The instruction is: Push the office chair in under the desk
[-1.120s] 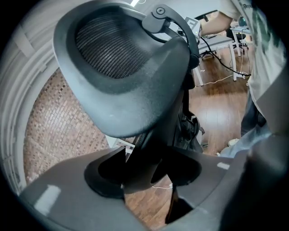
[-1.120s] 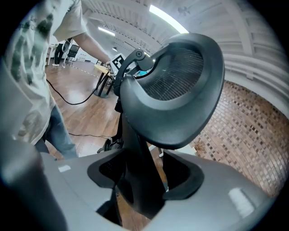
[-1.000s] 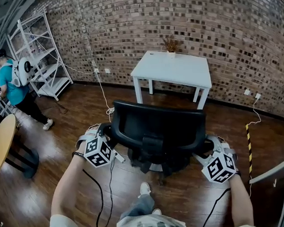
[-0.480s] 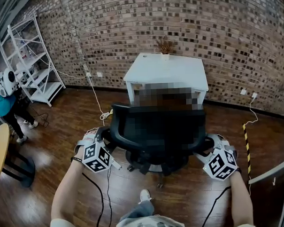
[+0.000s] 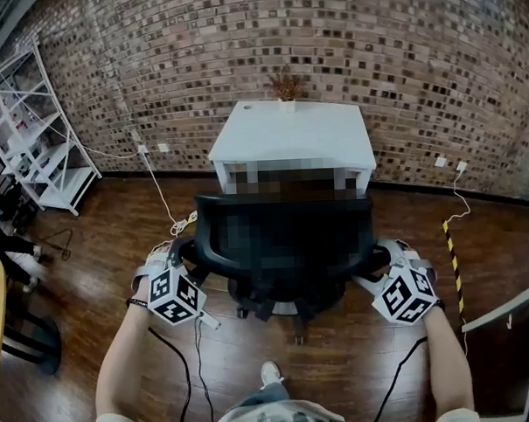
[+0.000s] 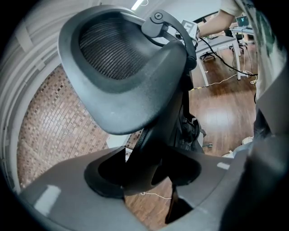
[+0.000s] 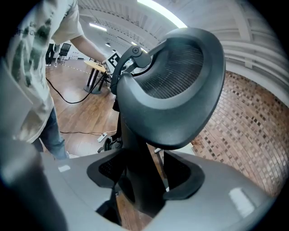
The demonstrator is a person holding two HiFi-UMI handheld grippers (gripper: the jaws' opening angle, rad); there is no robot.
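In the head view, the black office chair (image 5: 285, 279) stands on the wood floor just in front of the white desk (image 5: 287, 135), and the top of its backrest overlaps the desk's front edge. My left gripper (image 5: 189, 253) clasps the backrest's left edge and my right gripper (image 5: 382, 255) clasps its right edge. The left gripper view shows the mesh backrest (image 6: 122, 72) with its frame filling the gap of my left gripper (image 6: 144, 173). In the right gripper view, the backrest (image 7: 176, 90) likewise runs down through my right gripper (image 7: 140, 180).
A brick wall stands behind the desk, and a small dried plant (image 5: 285, 87) sits on the desktop. A white shelf rack (image 5: 33, 128) is at the left. Cables (image 5: 173, 227) lie on the floor left of the chair, and a yellow-black strip (image 5: 453, 259) lies to its right.
The chair and both grippers have moved forward towards the desk, which now stands much nearer. The backrest's top has reached the desk's front edge. Both grips are unchanged.
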